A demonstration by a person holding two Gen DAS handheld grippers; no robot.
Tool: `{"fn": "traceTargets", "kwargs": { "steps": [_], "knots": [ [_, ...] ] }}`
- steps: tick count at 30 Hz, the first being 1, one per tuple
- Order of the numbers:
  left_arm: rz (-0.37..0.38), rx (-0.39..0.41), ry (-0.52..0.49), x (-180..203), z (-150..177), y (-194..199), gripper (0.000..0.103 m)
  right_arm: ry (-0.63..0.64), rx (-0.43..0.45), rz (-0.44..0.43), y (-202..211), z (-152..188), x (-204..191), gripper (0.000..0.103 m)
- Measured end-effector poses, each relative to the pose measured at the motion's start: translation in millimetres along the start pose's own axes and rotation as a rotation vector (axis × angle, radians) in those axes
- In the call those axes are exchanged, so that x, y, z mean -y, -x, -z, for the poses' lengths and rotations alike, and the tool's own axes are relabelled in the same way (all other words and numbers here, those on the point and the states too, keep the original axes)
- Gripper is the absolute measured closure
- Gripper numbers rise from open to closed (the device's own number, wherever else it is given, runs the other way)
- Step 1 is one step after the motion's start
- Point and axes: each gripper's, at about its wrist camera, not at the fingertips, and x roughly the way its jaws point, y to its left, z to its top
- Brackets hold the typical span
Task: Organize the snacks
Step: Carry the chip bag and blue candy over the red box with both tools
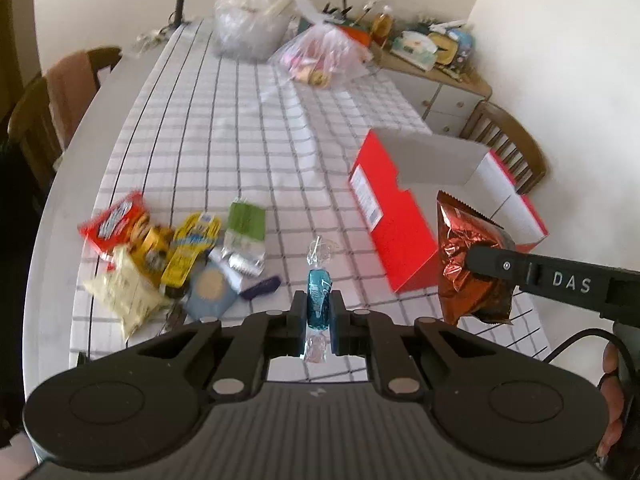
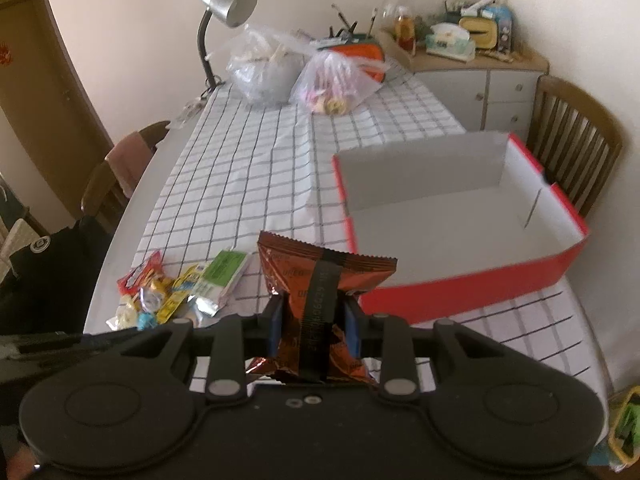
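Observation:
My left gripper (image 1: 318,300) is shut on a small blue wrapped candy (image 1: 318,294), held upright above the checked tablecloth. My right gripper (image 2: 314,318) is shut on a crinkly copper-brown snack bag (image 2: 320,280); the same snack bag (image 1: 472,264) shows in the left wrist view, pinched by the right gripper's black fingers (image 1: 492,262). An open red box (image 2: 472,280) with a white inside stands to the right, and nothing shows in it. A pile of loose snacks (image 1: 168,252) lies at the table's left, with red, yellow, green and pale packets; that snack pile (image 2: 180,292) appears in the right wrist view too.
Two clear plastic bags (image 2: 304,76) with contents sit at the table's far end beside a silver desk lamp (image 2: 224,8). Wooden chairs stand at the left (image 2: 120,172) and right (image 2: 572,144). A cluttered white cabinet (image 2: 480,76) fills the far right corner.

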Motion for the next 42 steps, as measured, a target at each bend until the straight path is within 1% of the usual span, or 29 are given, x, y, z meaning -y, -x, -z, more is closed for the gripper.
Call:
{"fn": "traceTargets", "kwargs": {
  "steps": [4, 11, 21, 27, 31, 35, 42],
  "knots": [
    [0.002, 0.013, -0.021, 21.8, -16.2, -1.5, 0.092, 0.005, 0.017, 0.008, 4.0, -10.7, 19.0, 0.074],
    [0.000, 0.023, -0.049, 73.5, -46.7, -23.9, 0.092, 0.019, 0.023, 0.022, -0.3, -35.9, 70.3, 0.074],
    [-0.028, -0.016, -0.054, 145.9, -85.4, -81.9, 0.092, 0.047, -0.008, 0.040, -33.0, -69.0, 148.5, 0.073],
    [-0.052, -0.059, -0.049, 176.7, -100.3, -122.8, 0.092, 0.068, -0.042, 0.039, -59.0, -82.9, 188.1, 0.073],
    [-0.072, -0.096, -0.043, 191.5, -106.8, -151.1, 0.092, 0.095, -0.084, 0.031, -80.9, -88.4, 202.7, 0.073],
    [-0.101, -0.137, -0.029, 198.3, -112.1, -180.1, 0.092, 0.138, -0.129, 0.003, -103.4, -87.8, 203.6, 0.073],
    [-0.156, -0.209, -0.003, 197.9, -117.2, -222.5, 0.092, 0.211, -0.189, -0.025, -132.6, -84.4, 199.3, 0.073]
  ]
}}
